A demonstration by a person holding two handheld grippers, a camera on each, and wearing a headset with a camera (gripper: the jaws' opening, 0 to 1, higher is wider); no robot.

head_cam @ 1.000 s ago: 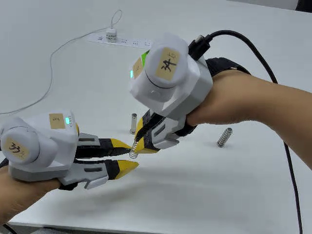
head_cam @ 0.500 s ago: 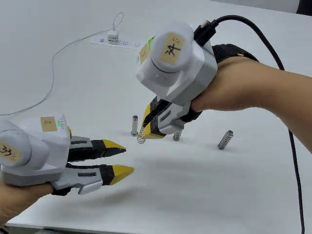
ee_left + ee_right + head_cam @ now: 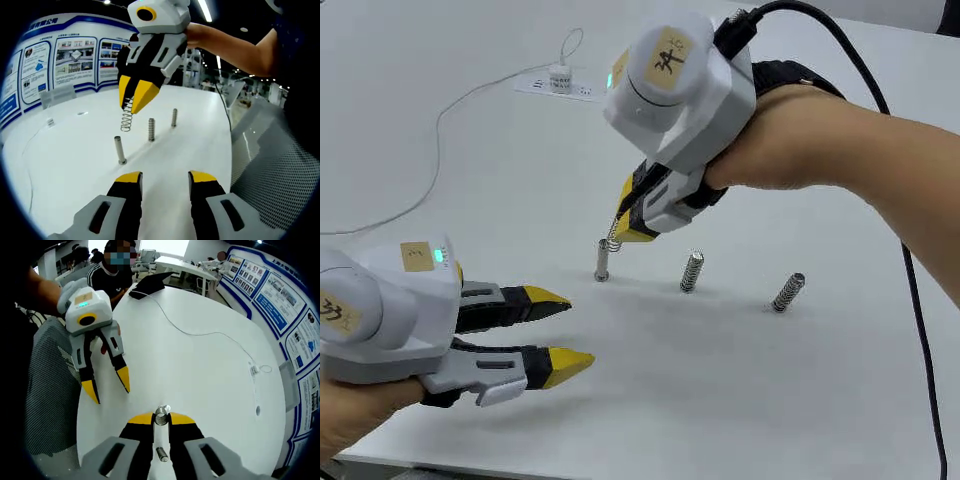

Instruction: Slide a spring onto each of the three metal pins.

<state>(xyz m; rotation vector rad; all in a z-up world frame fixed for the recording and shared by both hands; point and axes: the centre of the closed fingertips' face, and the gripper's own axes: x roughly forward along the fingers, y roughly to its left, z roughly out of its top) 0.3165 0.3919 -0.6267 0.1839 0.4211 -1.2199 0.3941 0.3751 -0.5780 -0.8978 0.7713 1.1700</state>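
Three metal pins stand in a row on the white table point(image 3: 740, 400). The bare pin point(image 3: 602, 261) is at one end, with a nearer sleeved pin point(image 3: 692, 271) next to it and a farther sleeved pin point(image 3: 787, 292) beyond that, each wrapped in its own coil. The right gripper point(image 3: 623, 232) hangs over the bare pin, its yellow-tipped jaws pinched onto the top of a loose spring point(image 3: 613, 241), which dangles just above the bare pin's head.

From the left gripper view, the spring point(image 3: 126, 120) hangs free below the right gripper point(image 3: 135, 99). Its lowest coil is a little to one side of the bare pin point(image 3: 119, 150) and not touching it. The right gripper view looks down the coil end-on, with the spring point(image 3: 160, 415) squeezed between the jaws.

The left gripper point(image 3: 563, 331) sits near the bare pin on the person's side, jaws spread wide and holding nothing, well clear of the pin. A power strip point(image 3: 560, 84) with a white cable point(image 3: 435, 150) lies far beyond the bare pin. Nothing sits between the spring and the pin.
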